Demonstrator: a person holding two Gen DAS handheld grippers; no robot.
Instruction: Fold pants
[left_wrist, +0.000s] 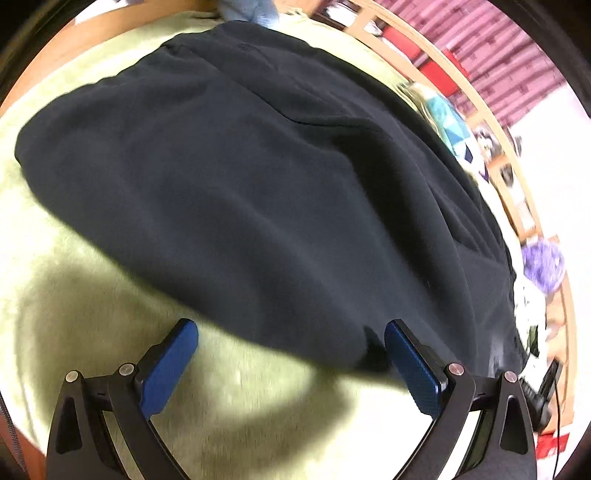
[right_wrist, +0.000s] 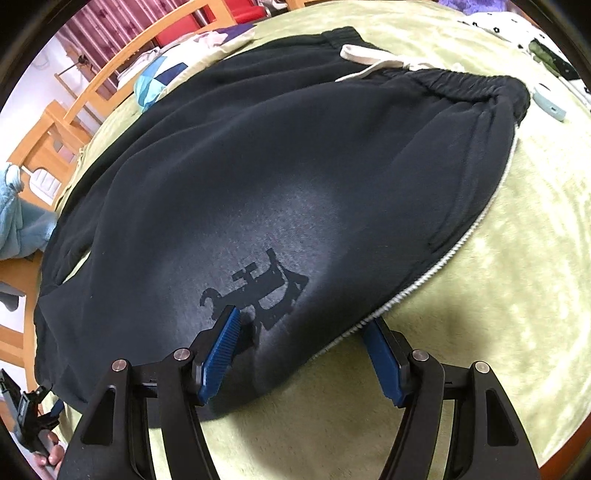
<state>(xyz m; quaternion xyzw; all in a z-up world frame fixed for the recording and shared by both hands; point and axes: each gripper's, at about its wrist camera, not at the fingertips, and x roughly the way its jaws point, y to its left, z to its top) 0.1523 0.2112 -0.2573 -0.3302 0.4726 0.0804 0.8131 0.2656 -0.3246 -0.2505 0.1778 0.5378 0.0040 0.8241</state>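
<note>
Both grippers spread wide, nothing gripped. Left gripper (left_wrist: 291, 338) hovers over the green blanket (left_wrist: 92, 314) at the near edge of the black pants (left_wrist: 240, 177), which lie flat across the bed. Right gripper (right_wrist: 301, 330) straddles the pants' (right_wrist: 258, 166) striped side edge, near the dark print (right_wrist: 266, 291). Waistband with white drawstring (right_wrist: 373, 61) sits far right.

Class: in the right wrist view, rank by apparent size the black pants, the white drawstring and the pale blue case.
1. Black fleece pants, by far the largest.
2. White drawstring.
3. Pale blue case; smallest, though only slightly smaller than the drawstring.
</note>
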